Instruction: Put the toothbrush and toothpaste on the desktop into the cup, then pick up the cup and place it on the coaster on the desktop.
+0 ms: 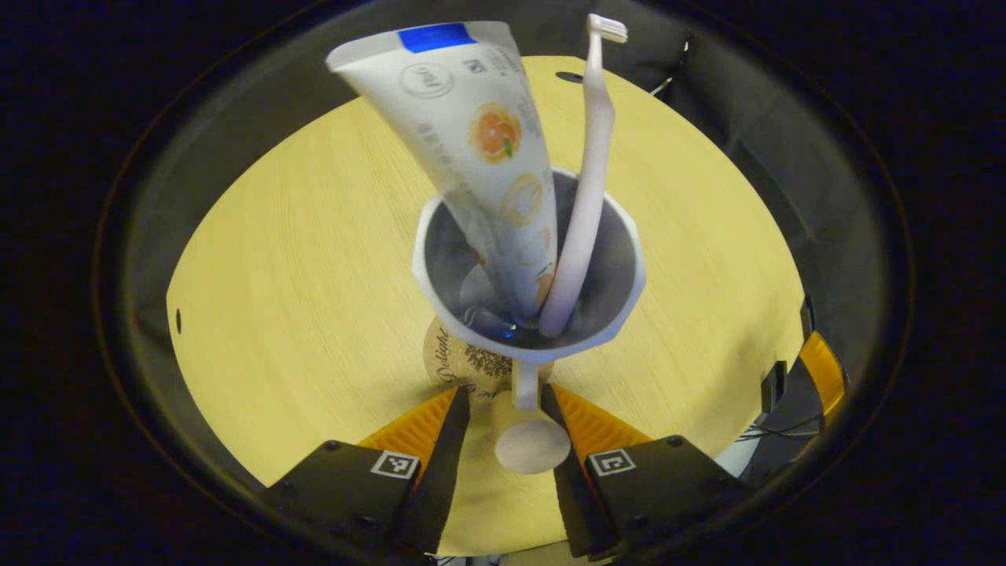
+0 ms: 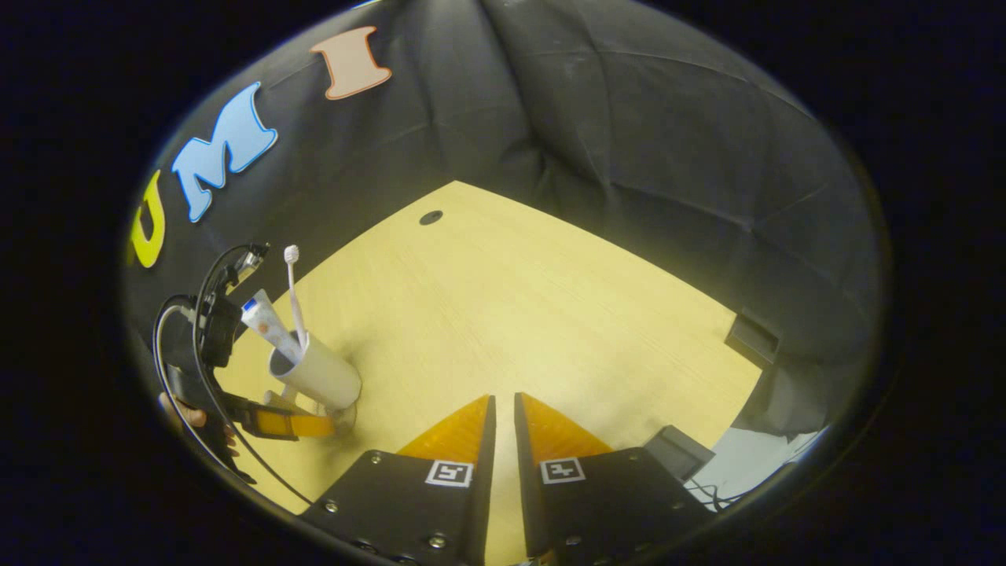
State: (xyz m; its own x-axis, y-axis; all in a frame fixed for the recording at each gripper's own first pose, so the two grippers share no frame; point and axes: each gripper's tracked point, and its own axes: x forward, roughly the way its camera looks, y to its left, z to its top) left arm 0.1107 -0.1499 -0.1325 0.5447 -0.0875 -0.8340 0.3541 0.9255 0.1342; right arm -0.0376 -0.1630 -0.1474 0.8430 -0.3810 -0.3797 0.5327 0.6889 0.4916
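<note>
The cup (image 1: pixel 528 267) in the left gripper view is a pale octagonal-rimmed cup with a handle that ends in a round disc, pointing toward the camera. The toothpaste (image 1: pixel 479 149) tube stands in it, leaning to the left, and the toothbrush (image 1: pixel 585 181) stands beside it on the right, bristles up at the far end. So the first part of the task looks done. Under the near edge of the cup a round printed coaster (image 1: pixel 464 358) peeks out on the yellow desktop (image 1: pixel 299 299); the cup seems to sit on or just over it, though whether it has full contact cannot be told. The left gripper (image 1: pixel 523 428) has its fingers spread on either side of the handle, with a clear gap on each side, so they are not pinching it.

In the right gripper view the cup (image 2: pixel 318 373) stands at the near left of the desktop (image 2: pixel 511 314), tilted in the fisheye, with the toothbrush (image 2: pixel 293 295) and toothpaste (image 2: pixel 267 322) sticking out of it. The left gripper (image 2: pixel 295 424) is just beside its base, held by a hand (image 2: pixel 192 417). The right gripper (image 2: pixel 501 428) hangs well apart from the cup over bare wood, its fingers nearly pressed together with only a thin slit between them, holding nothing.

Judging from this, the placing on the coaster is at or near its end; what seems left is to draw the left gripper clear.
</note>
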